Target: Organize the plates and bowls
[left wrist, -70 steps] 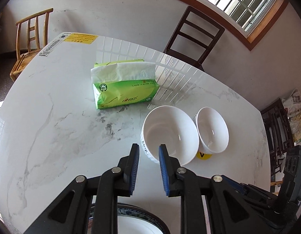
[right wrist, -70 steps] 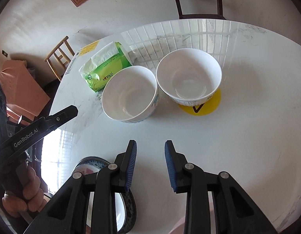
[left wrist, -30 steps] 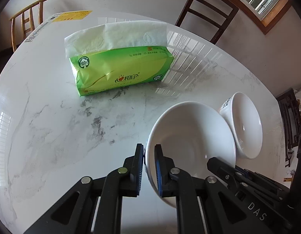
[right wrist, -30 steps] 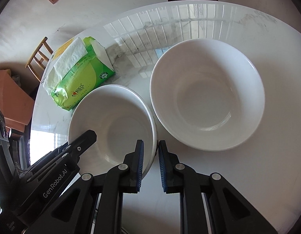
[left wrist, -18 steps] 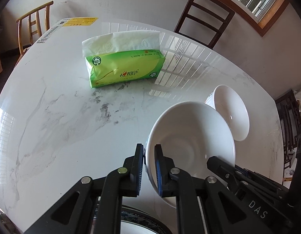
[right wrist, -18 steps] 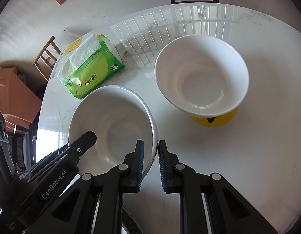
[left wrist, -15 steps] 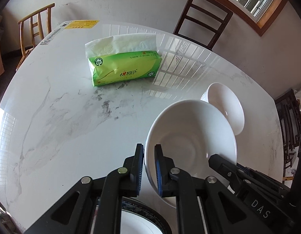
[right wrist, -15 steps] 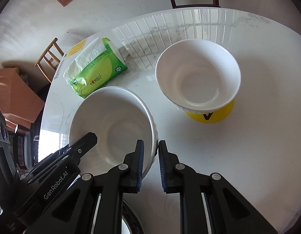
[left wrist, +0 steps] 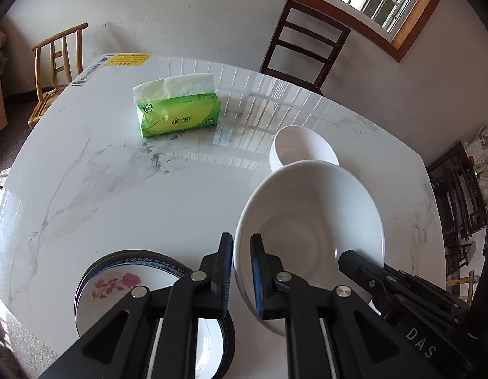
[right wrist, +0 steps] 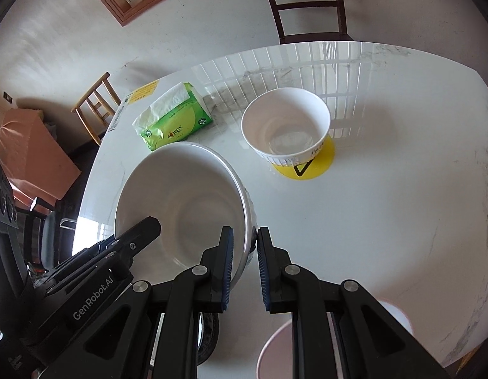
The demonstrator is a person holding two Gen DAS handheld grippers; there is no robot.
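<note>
Large white ceramic bowl [left wrist: 310,218]: held clear of the white marble-patterned table [left wrist: 124,189], tilted, gripped on two opposite sides of its rim.

Left gripper [left wrist: 241,271]: black frame, blue ribbed pads, jaws nearly together, clamped on the bowl's left rim with one pad outside and one inside the wall.

Right gripper [right wrist: 245,265]: same build, jaws nearly together, clamped on the bowl's right rim; its blue pads [right wrist: 227,265] bracket the wall.

Small white ribbed bowl [right wrist: 286,126]: upright on a round yellow marker with a black V [right wrist: 307,165], on the table beyond the held bowl and apart from it.

Stack of white plates with dark blue patterned rims and a red rose motif [left wrist: 117,281]: on the near edge of the table, below and to the left of the left gripper.

Green plastic tissue pack with a white tissue pulled up [left wrist: 177,112]: on the far part of the table, well apart from both bowls.

Dark wooden chair [left wrist: 304,47]: at the far side of the table.

Light wooden chair [left wrist: 57,66]: at the table's far left corner.
</note>
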